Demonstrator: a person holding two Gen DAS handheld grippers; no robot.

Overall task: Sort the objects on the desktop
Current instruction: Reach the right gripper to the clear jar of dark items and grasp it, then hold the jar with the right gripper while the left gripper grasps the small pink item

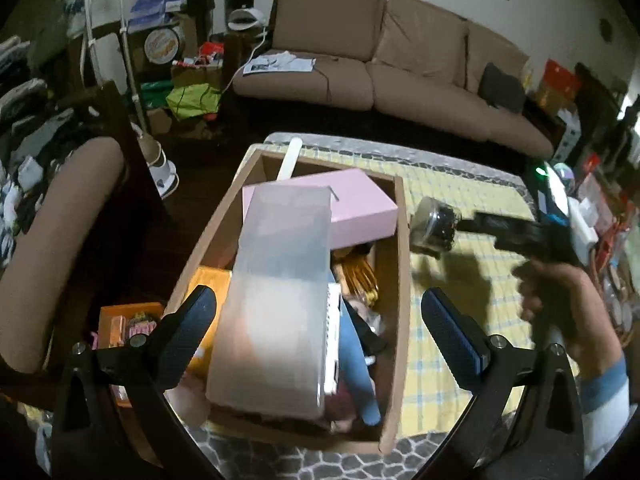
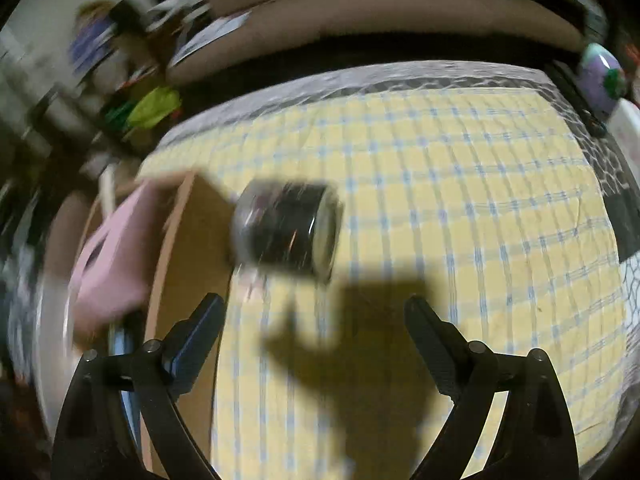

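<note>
Left tongs (image 1: 318, 312) were spread wide, hovering over the open cardboard box (image 1: 402, 280) with nothing between the pads. Directly under them a frosted translucent plastic case (image 1: 280, 292) lay tilted on top of the box contents, its far end resting against a pink box (image 1: 352, 208). Also in the cardboard box: an orange box (image 1: 208, 304) at the left side, a light blue cylinder-like item (image 1: 360, 368) along the right of the case, some gold-striped item (image 1: 358, 278), too cluttered to identify. A white flat stick (image 1: 289, 160) leaned on the far wall.

Right tongs (image 2: 316, 320) were also spread, nothing gripped. In the left wrist view the person's right hand (image 1: 560, 300) held the right tool, seen from the side, its tips just beside a clear round jar (image 1: 434, 226) with dark contents. The jar lay on its side on the yellow-and-blue checked cloth (image 1: 460, 184), just outside the cardboard box's right wall. The right wrist view was motion-blurred; the jar (image 2: 286, 230) sat ahead of the open tongs, apart from both fingers, next to the box wall (image 2: 192, 248), the tool's shadow across the cloth (image 2: 460, 184).

The worktop edge showed a grey patterned border (image 1: 440, 160). A brown sofa (image 1: 400, 52) stood behind.
</note>
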